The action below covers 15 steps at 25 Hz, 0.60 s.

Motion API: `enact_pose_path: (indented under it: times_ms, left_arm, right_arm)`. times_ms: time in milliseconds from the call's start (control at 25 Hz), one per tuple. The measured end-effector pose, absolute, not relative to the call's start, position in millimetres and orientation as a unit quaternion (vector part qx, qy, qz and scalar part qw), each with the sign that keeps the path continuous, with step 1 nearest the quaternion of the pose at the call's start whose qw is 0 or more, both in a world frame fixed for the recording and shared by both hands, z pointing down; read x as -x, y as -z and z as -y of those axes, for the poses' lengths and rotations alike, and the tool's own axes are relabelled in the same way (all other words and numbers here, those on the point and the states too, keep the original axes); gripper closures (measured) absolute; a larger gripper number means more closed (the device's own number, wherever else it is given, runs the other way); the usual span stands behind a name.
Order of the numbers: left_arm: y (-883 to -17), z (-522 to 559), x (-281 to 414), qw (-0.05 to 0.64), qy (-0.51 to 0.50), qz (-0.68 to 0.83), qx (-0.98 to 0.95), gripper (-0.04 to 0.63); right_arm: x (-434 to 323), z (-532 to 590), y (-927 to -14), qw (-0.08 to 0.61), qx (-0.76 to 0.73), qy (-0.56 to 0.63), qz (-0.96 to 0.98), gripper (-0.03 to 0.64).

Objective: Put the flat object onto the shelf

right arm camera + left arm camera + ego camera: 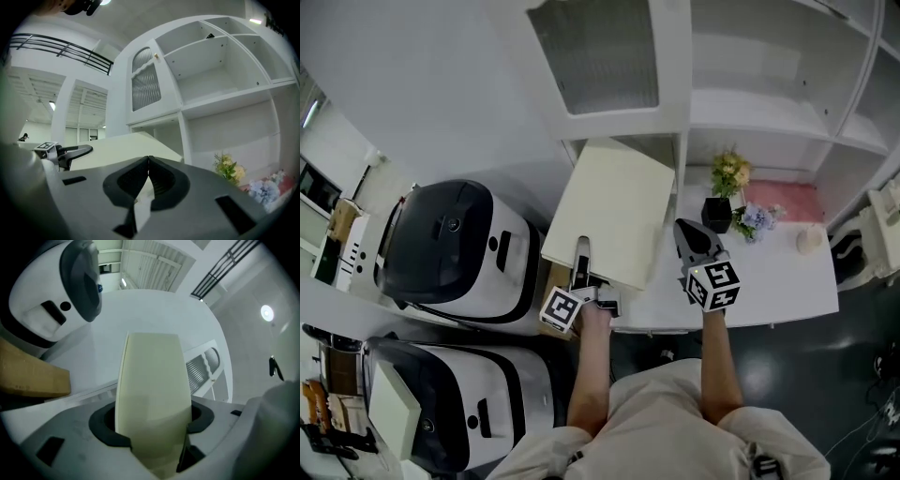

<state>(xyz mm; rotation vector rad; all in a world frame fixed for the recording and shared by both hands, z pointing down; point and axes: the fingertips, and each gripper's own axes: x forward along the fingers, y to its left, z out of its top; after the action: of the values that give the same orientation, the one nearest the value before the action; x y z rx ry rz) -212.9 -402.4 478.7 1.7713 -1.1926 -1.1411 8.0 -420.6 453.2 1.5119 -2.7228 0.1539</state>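
Note:
A flat cream board [611, 212] hangs tilted in front of the white shelf unit [750, 112], its far corner close to the shelf's upright post. My left gripper [582, 272] is shut on the board's near edge; in the left gripper view the cream board [152, 399] fills the space between the jaws. My right gripper [692, 240] is beside the board's right edge, over the white counter, with jaws shut and nothing held. The right gripper view shows the board [117, 150] and the left gripper [70, 152] to the left of the shut jaws.
On the white counter [769, 281] stand a black pot of yellow flowers [724, 192], a blue flower bunch [757, 219], a pink mat [787, 199] and a small pale object [809, 241]. Two white-and-black machines [450, 248] stand to the left. A slatted cabinet door [600, 52] is above.

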Motion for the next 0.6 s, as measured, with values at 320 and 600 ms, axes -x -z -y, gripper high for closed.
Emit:
enact_pose_path:
  times_ms: [320,600]
  left_arm:
    - [-511.3,421.7,191.6,0.391,0.467,0.491,-0.623,0.31]
    - [-536.0,429.4,179.1,0.417,0.493,0.512,-0.567,0.31]
  right_arm:
    - [0.7,429.1,-455.8,0.027,-0.454,-0.042,0.889,0.549]
    - [-25.0,432.6,-466.0,0.038,-0.45,-0.05,0.891,0.549]
